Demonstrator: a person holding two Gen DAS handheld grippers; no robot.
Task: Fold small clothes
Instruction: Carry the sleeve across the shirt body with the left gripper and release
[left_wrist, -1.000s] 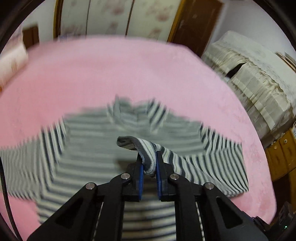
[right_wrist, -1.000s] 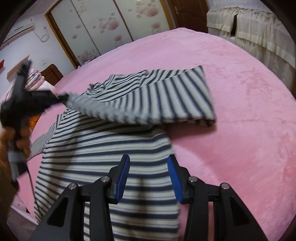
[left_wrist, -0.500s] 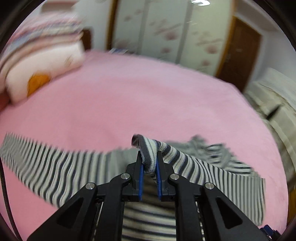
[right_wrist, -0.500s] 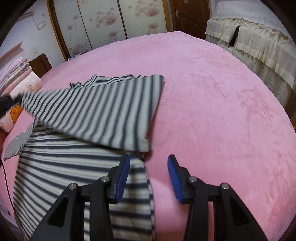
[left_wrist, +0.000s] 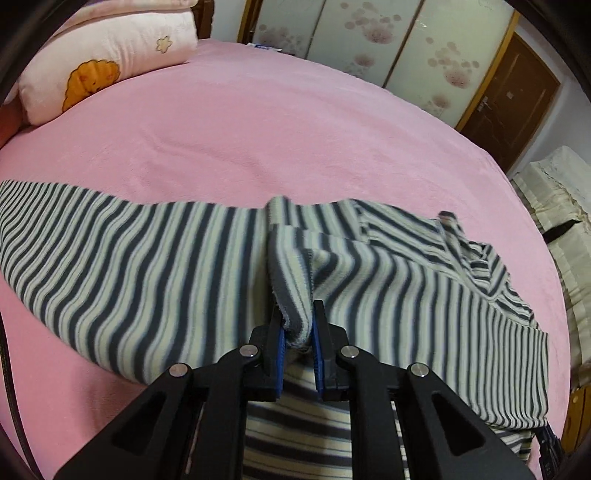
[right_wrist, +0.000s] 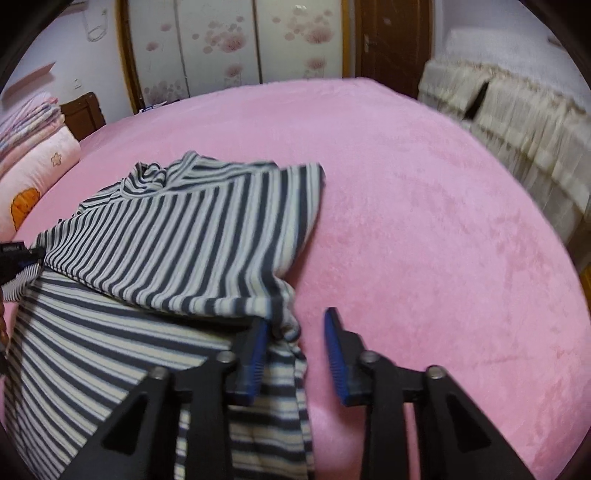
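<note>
A small long-sleeved shirt (left_wrist: 155, 266) with dark and cream stripes lies on the pink bed (left_wrist: 258, 122). My left gripper (left_wrist: 298, 325) is shut on the cuff of one sleeve (left_wrist: 291, 266) and holds it over the shirt's body, with the sleeve drawn across the chest. In the right wrist view the folded-over sleeve (right_wrist: 207, 236) lies across the shirt's body (right_wrist: 92, 343). My right gripper (right_wrist: 295, 332) is open and empty, low at the shirt's right edge, with its left finger (right_wrist: 255, 347) over the fabric. The left gripper (right_wrist: 14, 258) shows at the far left edge there.
A pink pillow with an orange print (left_wrist: 107, 62) lies at the bed's head, with folded blankets (right_wrist: 26, 118) above it. A cream-covered piece of furniture (right_wrist: 517, 118) stands beside the bed on the right. Wardrobe doors (right_wrist: 229, 48) and a brown door (left_wrist: 513, 99) are behind.
My left gripper has carried the sleeve cuff across the shirt to the left and lowered it. The sleeve now lies folded over the body. My right gripper stayed open near the shirt's right edge.
</note>
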